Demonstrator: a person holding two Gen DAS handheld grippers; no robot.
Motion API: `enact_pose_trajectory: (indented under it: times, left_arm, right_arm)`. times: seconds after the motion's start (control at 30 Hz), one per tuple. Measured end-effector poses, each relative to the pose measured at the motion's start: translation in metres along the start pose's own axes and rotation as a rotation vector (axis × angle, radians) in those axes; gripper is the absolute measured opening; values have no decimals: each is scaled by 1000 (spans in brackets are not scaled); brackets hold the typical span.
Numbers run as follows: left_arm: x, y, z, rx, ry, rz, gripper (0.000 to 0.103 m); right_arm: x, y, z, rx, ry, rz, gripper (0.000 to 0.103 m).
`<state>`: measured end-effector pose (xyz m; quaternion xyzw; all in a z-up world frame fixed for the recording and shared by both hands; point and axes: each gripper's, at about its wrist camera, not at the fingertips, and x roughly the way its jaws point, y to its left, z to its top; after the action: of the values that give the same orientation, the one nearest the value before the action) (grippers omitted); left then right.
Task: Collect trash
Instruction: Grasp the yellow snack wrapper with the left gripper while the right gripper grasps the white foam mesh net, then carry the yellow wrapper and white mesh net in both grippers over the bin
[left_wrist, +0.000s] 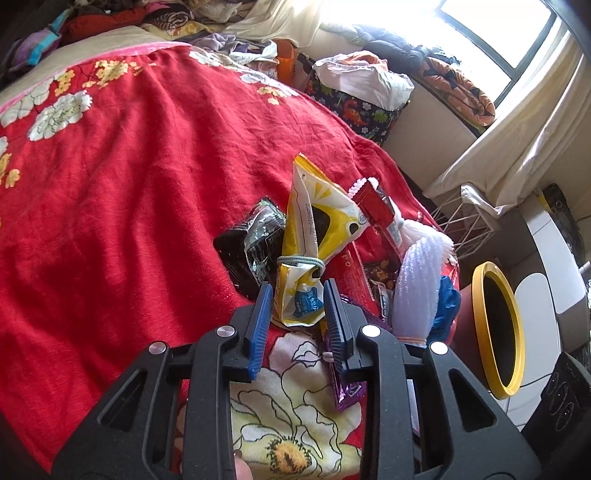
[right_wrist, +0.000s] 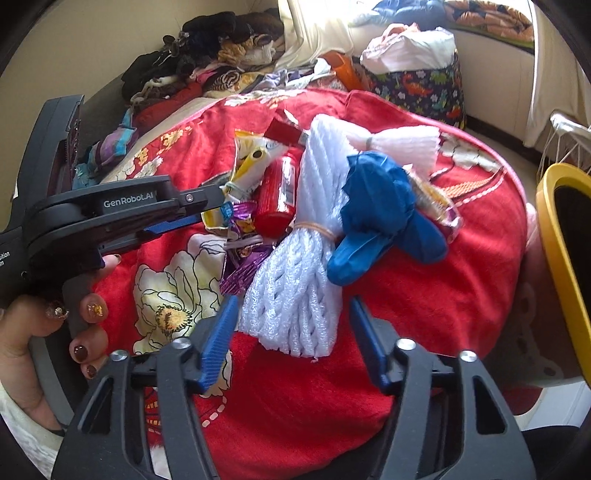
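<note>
A heap of trash lies on a red flowered blanket (left_wrist: 110, 184) near the bed's edge. My left gripper (left_wrist: 297, 288) is shut on the lower end of a yellow snack packet (left_wrist: 317, 218) tied with a rubber band; the right wrist view shows the left gripper (right_wrist: 212, 206) from the side, pinching that packet (right_wrist: 251, 158). My right gripper (right_wrist: 291, 301) stands open around the near end of a white foam-net bundle (right_wrist: 295, 266), with small gaps at both pads. A blue glove (right_wrist: 376, 210), a red wrapper (right_wrist: 280, 192) and a purple wrapper (right_wrist: 240, 266) lie against the bundle.
A yellow-rimmed bin (left_wrist: 498, 325) stands on the floor just past the bed's edge, to the right of the heap. A dinosaur-print basket (left_wrist: 354, 110) and piled clothes (right_wrist: 207, 59) lie beyond. A white wire rack (left_wrist: 461, 221) is by the curtain. A hand (right_wrist: 37, 332) holds the left gripper.
</note>
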<state>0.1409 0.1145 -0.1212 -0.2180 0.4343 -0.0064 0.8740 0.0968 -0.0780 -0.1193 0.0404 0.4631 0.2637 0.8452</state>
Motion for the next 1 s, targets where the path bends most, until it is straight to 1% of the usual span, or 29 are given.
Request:
enact_pose_trajectory:
  times: [0.1,0.2,0.43,0.7,0.73,1.0]
  left_arm:
    - [5,0,0,-4,5,-6,19]
    - [9,0,-2,5,9,-11,14]
    - [6,-1,-4,13,-5,-19,11]
    - [-28,3,3,24,-102,-27,6]
    - [-33,3,5,26,-117,-23,2]
    - [-55,-1,15,29,-175,-34,2]
  right_arm:
    - [2,0,0,1,13,15,37]
    - [-3,1,-3,-12,3,33,32]
    - [-16,13,-7,-82,-26,48,29]
    - [-29,28,-11,-175,-64,54,29]
    - [-31,30,-11,-184,-69,56,28]
    - [-45,38,-10,-230,-124,72,27]
